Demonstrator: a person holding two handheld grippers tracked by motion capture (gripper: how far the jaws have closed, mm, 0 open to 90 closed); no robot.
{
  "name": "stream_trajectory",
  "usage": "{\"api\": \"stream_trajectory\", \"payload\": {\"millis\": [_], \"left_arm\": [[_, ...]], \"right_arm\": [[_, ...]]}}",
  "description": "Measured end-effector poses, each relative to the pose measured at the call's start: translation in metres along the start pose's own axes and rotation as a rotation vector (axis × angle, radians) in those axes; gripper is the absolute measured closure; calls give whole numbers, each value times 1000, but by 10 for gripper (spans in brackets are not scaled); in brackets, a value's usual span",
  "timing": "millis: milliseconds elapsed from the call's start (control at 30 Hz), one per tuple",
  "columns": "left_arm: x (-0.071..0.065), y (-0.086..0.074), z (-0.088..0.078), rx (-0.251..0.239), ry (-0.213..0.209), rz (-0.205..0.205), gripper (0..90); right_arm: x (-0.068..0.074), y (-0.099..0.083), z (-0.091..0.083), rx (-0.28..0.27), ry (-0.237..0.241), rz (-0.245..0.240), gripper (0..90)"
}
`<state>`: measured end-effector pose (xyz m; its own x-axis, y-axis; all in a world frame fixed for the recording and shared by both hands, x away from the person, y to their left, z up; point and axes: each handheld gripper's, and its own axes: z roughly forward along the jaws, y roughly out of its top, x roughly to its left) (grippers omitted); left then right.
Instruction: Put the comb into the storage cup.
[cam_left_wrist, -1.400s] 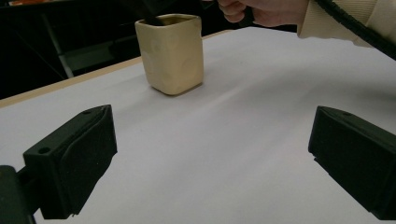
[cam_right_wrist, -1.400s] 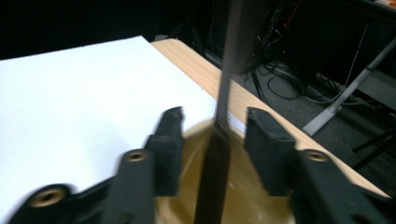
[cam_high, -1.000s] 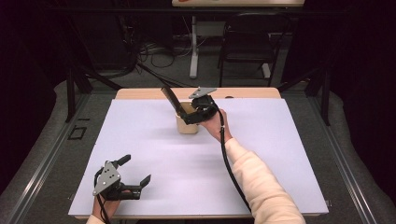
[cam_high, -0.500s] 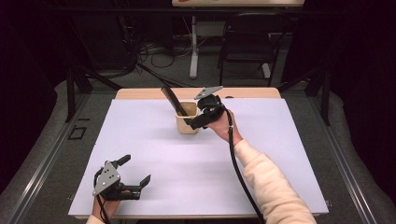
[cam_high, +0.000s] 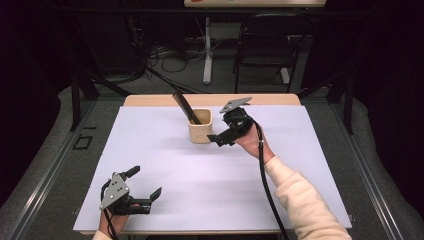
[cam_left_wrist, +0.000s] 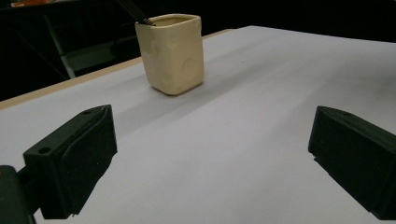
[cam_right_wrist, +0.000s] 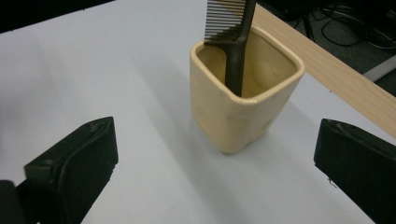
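Left to right across the table (cam_high: 150, 150): left gripper (cam_high: 145, 192) at the near left corner, lying where it lay a second ago, jaws spread wide and holding nothing. Centre, toward the far edge: cream cup (cam_high: 200, 126) standing upright on the white sheet with a black comb (cam_high: 186, 108) leaning out of it to the upper left. Right of the cup: right gripper (cam_high: 219, 139), which a second ago sat over the cup's rim and has since drawn back toward the near right, clear of the cup; its jaws have just been opening and now stand fully apart with nothing between them.

The right gripper view shows the comb (cam_right_wrist: 233, 42) teeth and its handle resting inside the cup (cam_right_wrist: 243, 102), a detail too small to read from above; the wooden table edge runs behind. The left gripper view shows the cup (cam_left_wrist: 173, 53) well apart, beyond the open jaws.

Pose: the right forearm, in a pale sleeve, reaches diagonally in from the near right, wrist bent, jaws aimed left at the cup; the left hand rests low on the table
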<state>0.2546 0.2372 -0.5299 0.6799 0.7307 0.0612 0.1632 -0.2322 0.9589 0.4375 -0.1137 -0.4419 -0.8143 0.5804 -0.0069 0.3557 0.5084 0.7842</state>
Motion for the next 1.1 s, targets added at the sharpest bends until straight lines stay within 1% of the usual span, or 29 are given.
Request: {"api": "stream_trajectory", "payload": {"millis": [100, 367, 467, 600, 633, 867, 1033, 1100], "left_arm": [[0, 0, 0, 1, -1, -1, 11], [0, 0, 0, 1, 0, 4, 11], [0, 0, 0, 1, 0, 1, 11], [0, 0, -1, -1, 3, 2, 11], [0, 0, -1, -1, 3, 2, 11], [-1, 1, -1, -1, 4, 6, 11], [-1, 0, -1, -3, 6, 4, 11], [-1, 1, -1, -3, 4, 4, 11]], "right_arm": [[0, -6, -7, 20, -1, -4, 0], [2, -23, -24, 24, -12, -9, 0], [2, -30, -30, 18, -14, -4, 0], [1, -40, -37, 29, -23, 3, 0], [0, -43, -38, 25, -29, 7, 0], [-4, -55, -45, 29, -40, 30, 0], [-1, -64, -54, 11, -44, 37, 0], [1, -68, -58, 13, -47, 40, 0]]}}
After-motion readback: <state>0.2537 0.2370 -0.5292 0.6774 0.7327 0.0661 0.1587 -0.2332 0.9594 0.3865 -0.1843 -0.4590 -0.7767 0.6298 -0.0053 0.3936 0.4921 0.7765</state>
